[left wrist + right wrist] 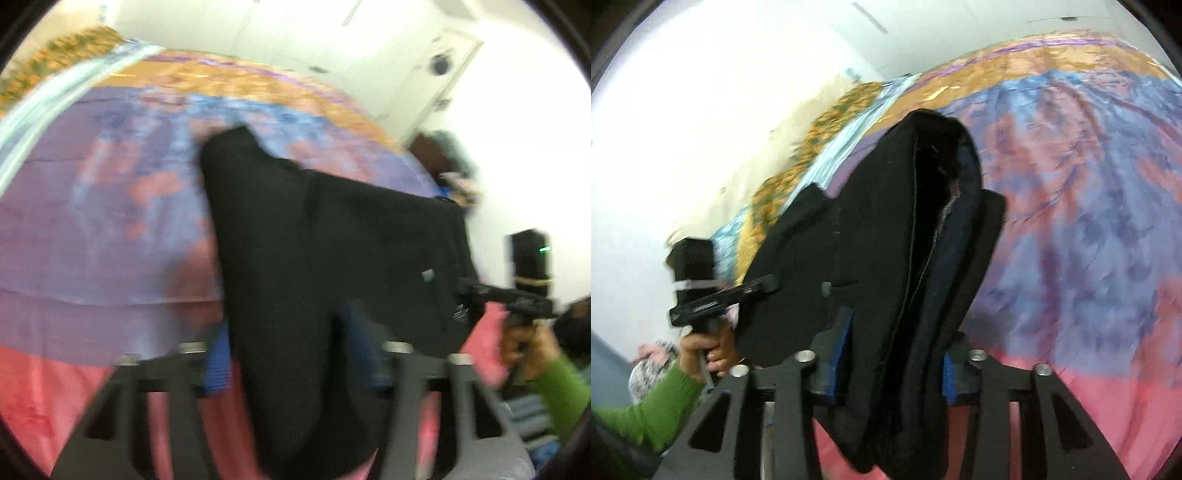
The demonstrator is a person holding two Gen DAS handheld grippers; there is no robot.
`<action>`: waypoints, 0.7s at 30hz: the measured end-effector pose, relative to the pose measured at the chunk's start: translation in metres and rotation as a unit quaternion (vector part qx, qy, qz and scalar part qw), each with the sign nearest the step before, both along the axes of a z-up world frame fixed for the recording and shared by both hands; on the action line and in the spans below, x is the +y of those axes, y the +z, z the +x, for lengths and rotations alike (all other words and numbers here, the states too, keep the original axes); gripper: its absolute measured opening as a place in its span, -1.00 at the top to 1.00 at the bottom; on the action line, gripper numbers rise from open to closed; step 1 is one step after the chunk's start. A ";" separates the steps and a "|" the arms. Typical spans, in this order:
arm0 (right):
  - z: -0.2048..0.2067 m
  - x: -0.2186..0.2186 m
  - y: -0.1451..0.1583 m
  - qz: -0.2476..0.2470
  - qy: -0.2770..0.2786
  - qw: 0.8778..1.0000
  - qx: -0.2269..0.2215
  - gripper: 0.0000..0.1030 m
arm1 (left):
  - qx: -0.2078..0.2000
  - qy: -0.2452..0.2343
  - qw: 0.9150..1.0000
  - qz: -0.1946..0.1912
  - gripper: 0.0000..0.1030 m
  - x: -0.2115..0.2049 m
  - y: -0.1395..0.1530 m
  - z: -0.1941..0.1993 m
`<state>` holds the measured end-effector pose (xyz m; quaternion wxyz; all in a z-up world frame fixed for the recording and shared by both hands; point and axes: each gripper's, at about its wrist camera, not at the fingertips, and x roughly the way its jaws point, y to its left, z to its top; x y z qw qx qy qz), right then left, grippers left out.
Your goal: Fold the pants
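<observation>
Black pants point(332, 240) hang lifted above a bed, stretched between my two grippers. My left gripper point(295, 354) is shut on one part of the pants, its blue pads point(218, 365) pressed to the cloth. My right gripper point(894, 365) is shut on a thick folded bundle of the pants point(908, 221). In the left wrist view the right gripper point(476, 295) shows at the pants' right edge, held by a hand in a green sleeve. In the right wrist view the left gripper point(764, 286) shows at the pants' left edge.
A bedspread point(103, 206) in purple, blue, pink and orange covers the bed under the pants; it also shows in the right wrist view point(1089, 221). White walls and a white door point(439, 74) stand behind. A patterned pillow point(55, 59) lies at the far left.
</observation>
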<state>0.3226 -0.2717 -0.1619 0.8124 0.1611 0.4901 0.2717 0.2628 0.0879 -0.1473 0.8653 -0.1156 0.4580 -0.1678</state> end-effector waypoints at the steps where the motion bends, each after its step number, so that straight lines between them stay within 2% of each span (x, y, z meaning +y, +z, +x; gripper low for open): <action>1: 0.002 -0.013 -0.010 -0.035 -0.022 0.999 0.013 0.01 | 0.002 0.008 1.000 0.017 -0.34 -0.002 -0.009 -0.004; 3: -0.006 -0.029 -0.022 -0.109 -0.056 0.992 0.027 0.02 | 0.005 0.013 0.999 0.043 -0.33 0.001 -0.021 -0.026; 6: -0.044 -0.049 -0.016 -0.158 -0.076 0.985 0.012 -0.02 | -0.018 0.017 0.996 0.082 -0.39 0.006 -0.024 -0.072; 8: -0.070 -0.052 -0.004 -0.186 -0.080 0.979 -0.004 -0.35 | -0.039 0.031 0.992 0.117 -0.59 0.003 -0.017 -0.100; 9: -0.090 -0.049 0.007 -0.202 -0.080 0.976 -0.022 -0.70 | -0.046 0.038 0.990 0.125 -0.65 0.000 -0.013 -0.106; 10: -0.100 -0.046 0.011 -0.207 -0.080 0.975 -0.033 -0.96 | -0.057 0.048 0.989 0.130 -0.74 -0.003 -0.003 -0.114; 13: -0.137 -0.033 0.039 -0.229 -0.088 0.966 -0.075 -1.00 | -0.086 0.087 0.984 0.131 -0.99 0.000 0.019 -0.142; 16: -0.177 -0.014 0.065 -0.251 -0.103 0.954 -0.126 -1.00 | -0.097 0.115 0.979 0.138 -0.99 -0.004 0.038 -0.155; 19: -0.215 0.011 0.089 -0.256 -0.125 0.939 -0.192 -1.00 | -0.086 0.109 0.982 0.127 -0.99 -0.003 0.049 -0.162; 21: -0.225 0.024 0.090 -0.254 -0.131 0.938 -0.199 -1.00 | -0.070 0.111 0.983 0.128 -0.99 -0.004 0.052 -0.162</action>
